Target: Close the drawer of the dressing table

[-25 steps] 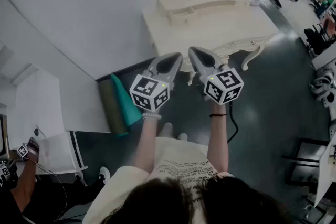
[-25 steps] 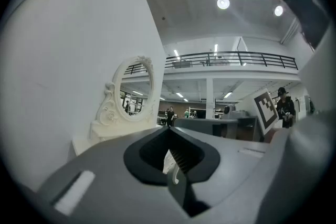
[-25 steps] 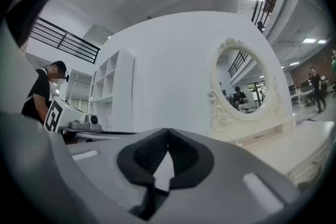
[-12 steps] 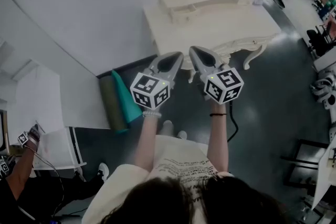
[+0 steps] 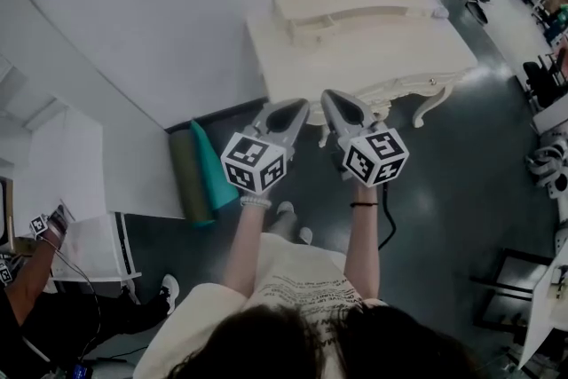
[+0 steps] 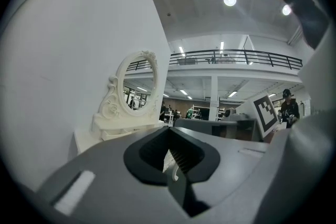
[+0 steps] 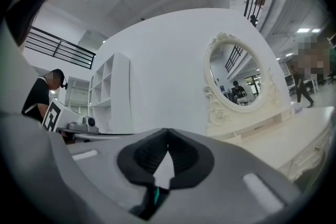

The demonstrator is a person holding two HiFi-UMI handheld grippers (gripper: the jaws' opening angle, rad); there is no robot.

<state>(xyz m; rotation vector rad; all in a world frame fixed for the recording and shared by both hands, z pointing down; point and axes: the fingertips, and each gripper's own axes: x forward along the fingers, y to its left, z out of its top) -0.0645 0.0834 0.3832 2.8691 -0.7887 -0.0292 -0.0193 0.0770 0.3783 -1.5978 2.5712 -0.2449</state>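
L gripper [image 5: 297,106] & R gripper [image 5: 330,96] both empty, jaws pressed together. Drawer [image 5: 404,87] runs along dressing table [image 5: 355,58] front edge, ahead of tips. R looks nearer, so push goes twd wall [image 5: 160,22].

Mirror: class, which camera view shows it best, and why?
The right gripper view: the mirror appears whole, nearly face-on, with its carved frame. The left gripper view shows it whole but from the side, narrow. The head view cuts it off at the top edge, showing only its lower part.
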